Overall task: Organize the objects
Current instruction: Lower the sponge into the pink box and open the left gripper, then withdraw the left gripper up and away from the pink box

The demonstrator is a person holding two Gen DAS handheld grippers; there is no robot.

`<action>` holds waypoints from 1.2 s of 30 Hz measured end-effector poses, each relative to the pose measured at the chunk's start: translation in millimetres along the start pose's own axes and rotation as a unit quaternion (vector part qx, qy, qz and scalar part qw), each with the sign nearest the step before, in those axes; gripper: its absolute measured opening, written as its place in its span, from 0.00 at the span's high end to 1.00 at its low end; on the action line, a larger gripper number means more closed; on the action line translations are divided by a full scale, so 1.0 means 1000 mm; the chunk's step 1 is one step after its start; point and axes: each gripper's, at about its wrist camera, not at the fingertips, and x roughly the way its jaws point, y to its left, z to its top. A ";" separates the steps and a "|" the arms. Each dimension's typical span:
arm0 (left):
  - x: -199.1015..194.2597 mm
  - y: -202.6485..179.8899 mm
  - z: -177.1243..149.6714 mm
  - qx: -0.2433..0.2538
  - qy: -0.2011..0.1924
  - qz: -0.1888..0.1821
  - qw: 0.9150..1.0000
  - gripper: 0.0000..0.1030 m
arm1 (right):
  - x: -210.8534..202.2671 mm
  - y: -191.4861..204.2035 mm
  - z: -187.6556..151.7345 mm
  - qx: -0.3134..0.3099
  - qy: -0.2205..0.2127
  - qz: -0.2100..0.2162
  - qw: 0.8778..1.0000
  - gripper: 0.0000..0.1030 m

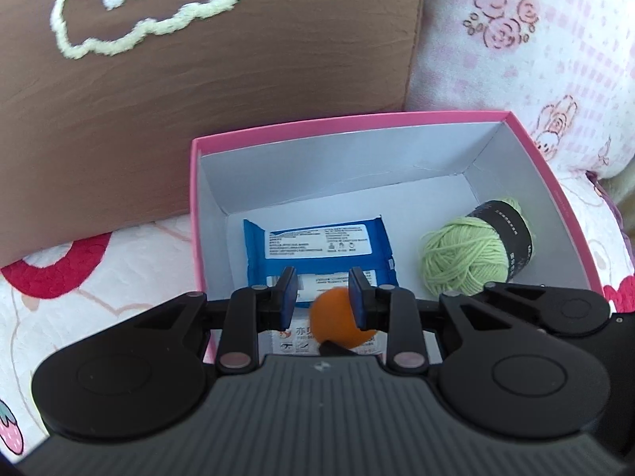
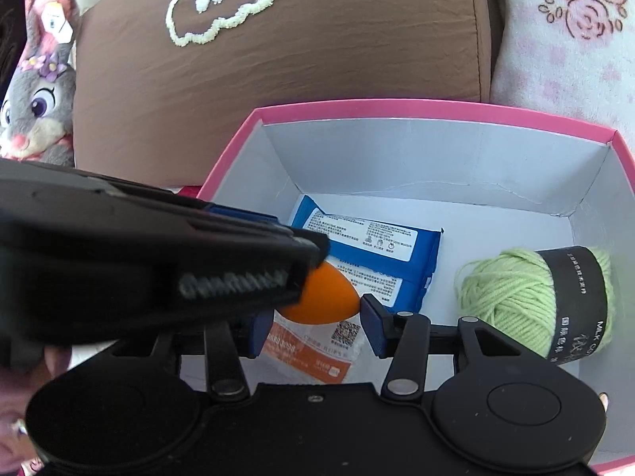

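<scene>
I am holding the left claw (image 1: 322, 293) over the near end of the pink box (image 1: 571, 234), its pads closed on an orange sponge (image 2: 317, 297), egg-shaped and hanging just above the white-and-orange sachet (image 2: 313, 357) on the box floor. I am judging the sponge as very light, soft and springy, so I am pinching it across its broad belly, not the tapered tip. My right claw (image 2: 315, 327) is standing open and empty just nearside of the sponge. Beyond the sponge the blue wipes pack (image 1: 317, 244) is lying flat; the green yarn ball (image 1: 472, 254) is sitting well to its right
</scene>
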 end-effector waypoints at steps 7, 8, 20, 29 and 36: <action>-0.009 0.009 -0.002 -0.018 -0.013 -0.005 1.000 0.74 | 0.008 0.000 0.003 0.009 -0.002 -0.012 1.000 0.50; -0.011 0.011 -0.001 -0.022 -0.017 -0.008 1.000 0.74 | 0.010 0.000 0.003 0.014 -0.007 -0.009 1.000 0.50; -0.024 0.027 -0.006 -0.055 -0.033 -0.016 0.998 0.70 | 0.009 -0.007 0.010 0.041 -0.017 -0.021 0.999 0.28; -0.042 0.024 -0.020 -0.059 -0.026 -0.030 0.997 0.60 | -0.029 -0.018 -0.008 0.027 -0.022 0.004 0.999 0.28; -0.057 0.020 -0.026 -0.064 -0.015 -0.034 0.997 0.52 | -0.050 0.002 -0.025 -0.033 -0.045 -0.034 0.998 0.28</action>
